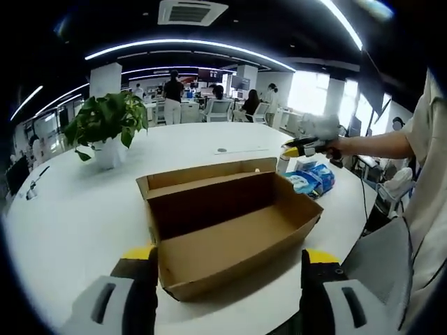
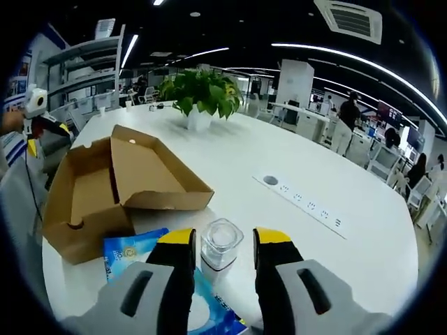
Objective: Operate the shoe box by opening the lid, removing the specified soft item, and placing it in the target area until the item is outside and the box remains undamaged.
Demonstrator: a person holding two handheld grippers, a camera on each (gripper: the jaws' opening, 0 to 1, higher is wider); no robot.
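A: In the left gripper view, the left tongs (image 1: pixel 228 279) sit at the bottom, spread wide, with the near end of the shoe box (image 1: pixel 227 227) between the tips. They pinch nothing.

B: Is the box open?

A: Yes. The lid (image 1: pixel 202 174) leans back behind it, and I see only bare brown cardboard inside.

B: So where is the soft thing?

A: I think it is the blue pack (image 1: pixel 312 179), just right of the box on the desk (image 1: pixel 70 216). In the right gripper view the blue pack (image 2: pixel 136 251) lies at the lower left, touching the box's near corner and running under the right tongs (image 2: pixel 222 251).

B: What are those tongs doing?

A: They are spread too, one tip on each side of a small clear jar (image 2: pixel 220 250). They are close to it, but I cannot tell if they touch it.

B: What should happen next?

A: I guess the pack has to go to its spot. Pinch it softly in the middle, lift it straight up, and do not bump the jar or the box.

B: And the room?

A: A big white round desk. A leafy plant (image 1: pixel 108 125) in a white pot stands at the upper left in the left gripper view. A row of plugs (image 2: pixel 307 202) sits on the right in the right gripper view. Far back there are people at desks and long ceiling lights.
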